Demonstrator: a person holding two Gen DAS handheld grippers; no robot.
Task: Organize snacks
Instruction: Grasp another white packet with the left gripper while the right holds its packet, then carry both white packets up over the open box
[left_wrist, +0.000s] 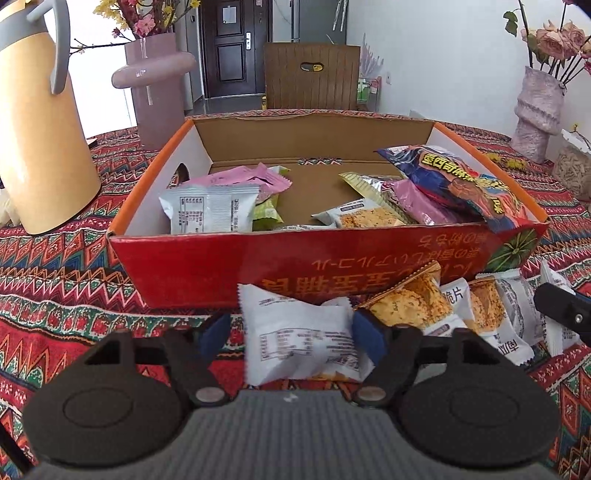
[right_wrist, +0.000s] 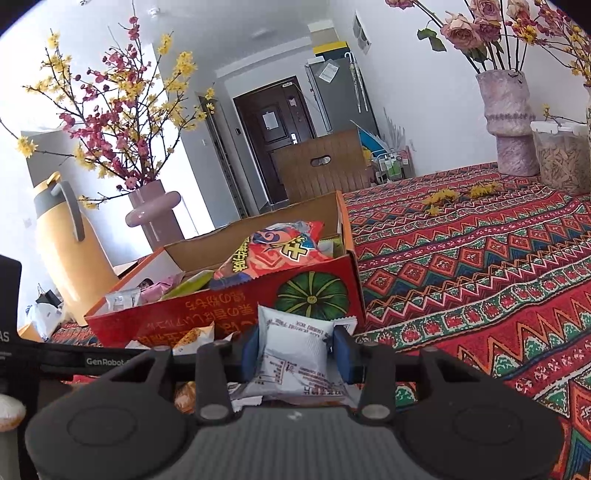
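A red cardboard box (left_wrist: 207, 269) (right_wrist: 221, 317) with an orange rim stands open on the patterned tablecloth and holds several snack packets, among them a large red and blue bag (left_wrist: 461, 184) (right_wrist: 280, 251). Just in front of the box, my left gripper (left_wrist: 293, 334) straddles a white packet (left_wrist: 299, 339). The right pad touches the packet's edge, while the left pad stands a little apart from it. Several more packets (left_wrist: 424, 299) lie to the right. Near the box's pumpkin picture, my right gripper (right_wrist: 297, 349) is shut on another white packet (right_wrist: 295, 347). That gripper shows at the left wrist view's right edge (left_wrist: 561, 306).
A yellow jug (left_wrist: 37, 129) (right_wrist: 74, 258) and a mauve vase (left_wrist: 155, 85) with blossom branches stand left of the box. A pink textured vase (left_wrist: 535, 107) (right_wrist: 509, 122) and a clear container of seeds (right_wrist: 561, 158) stand at the right. A wooden chair back (left_wrist: 312, 77) rises behind the table.
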